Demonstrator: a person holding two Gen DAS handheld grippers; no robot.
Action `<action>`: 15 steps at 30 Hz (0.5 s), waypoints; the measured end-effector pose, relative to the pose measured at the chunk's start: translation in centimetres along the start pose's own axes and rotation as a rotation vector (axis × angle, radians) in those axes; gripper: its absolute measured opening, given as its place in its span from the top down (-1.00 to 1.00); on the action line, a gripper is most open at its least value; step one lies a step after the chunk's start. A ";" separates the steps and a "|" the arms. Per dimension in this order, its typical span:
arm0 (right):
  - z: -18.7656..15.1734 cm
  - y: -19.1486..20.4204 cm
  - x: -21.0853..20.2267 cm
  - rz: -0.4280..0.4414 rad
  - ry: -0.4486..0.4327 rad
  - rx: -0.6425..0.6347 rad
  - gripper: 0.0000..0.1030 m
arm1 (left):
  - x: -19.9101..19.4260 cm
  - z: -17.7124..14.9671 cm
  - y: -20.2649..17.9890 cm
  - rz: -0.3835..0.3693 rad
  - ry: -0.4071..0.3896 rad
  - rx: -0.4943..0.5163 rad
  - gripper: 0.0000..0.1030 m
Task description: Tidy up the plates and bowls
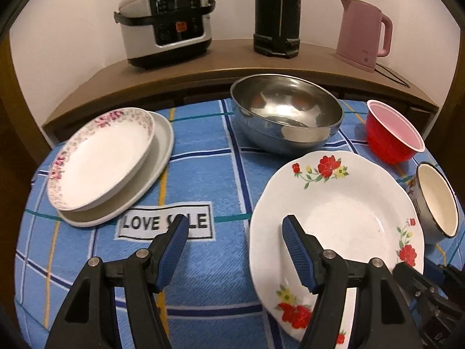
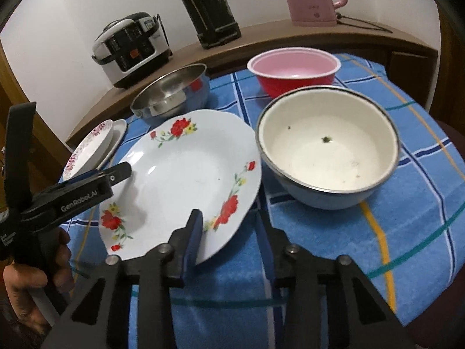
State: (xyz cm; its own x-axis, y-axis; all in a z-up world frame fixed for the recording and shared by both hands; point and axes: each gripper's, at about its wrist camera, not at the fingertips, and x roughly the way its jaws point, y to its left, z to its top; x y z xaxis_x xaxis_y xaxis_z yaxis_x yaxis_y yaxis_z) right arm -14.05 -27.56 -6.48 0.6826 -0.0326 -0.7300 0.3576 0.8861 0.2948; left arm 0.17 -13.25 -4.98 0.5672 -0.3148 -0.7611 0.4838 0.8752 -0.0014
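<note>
Steel mixing bowl (image 1: 286, 113) sits far-centre on the checked cloth (image 1: 203, 174): light, slick. The red-flowered plate (image 1: 343, 203), rigid, glazed, breakable, lies near-right; take it by the rim. Left gripper (image 1: 235, 232) spread wide astride its left edge, gripping nothing. Right gripper (image 2: 229, 226) wide astride its near rim.

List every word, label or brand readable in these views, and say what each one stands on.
"LOVE S?LE": white patch on the blue checked cloth; a gripper finger covers the middle letters.
"GenRobot.AI": side of the left hand-held gripper.
Small white print on that gripper's handle: too small to read.
Rice cooker panel and pink kettle logo: too blurred to read.
</note>
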 end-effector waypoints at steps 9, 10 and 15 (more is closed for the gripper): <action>0.6 0.4 0.8 -0.015 -0.018 -0.025 0.47 | 1.9 0.7 0.1 -0.083 0.042 -0.028 -0.34; 0.6 0.4 0.9 -0.016 -0.020 -0.028 0.47 | 2.1 0.7 0.1 -0.093 0.047 -0.029 -0.34; 0.7 0.9 1.2 -0.041 -0.037 -0.054 0.48 | 2.5 0.6 -0.5 -0.109 0.040 -0.004 -0.25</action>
State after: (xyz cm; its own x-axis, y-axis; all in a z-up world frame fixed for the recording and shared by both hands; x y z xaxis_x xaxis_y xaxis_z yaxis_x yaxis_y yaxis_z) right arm -12.47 -27.09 -6.65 0.6912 -0.0857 -0.7176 0.3520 0.9071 0.2307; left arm 1.76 -14.73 -6.48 0.4846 -0.3933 -0.7813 0.5382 0.8382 -0.0881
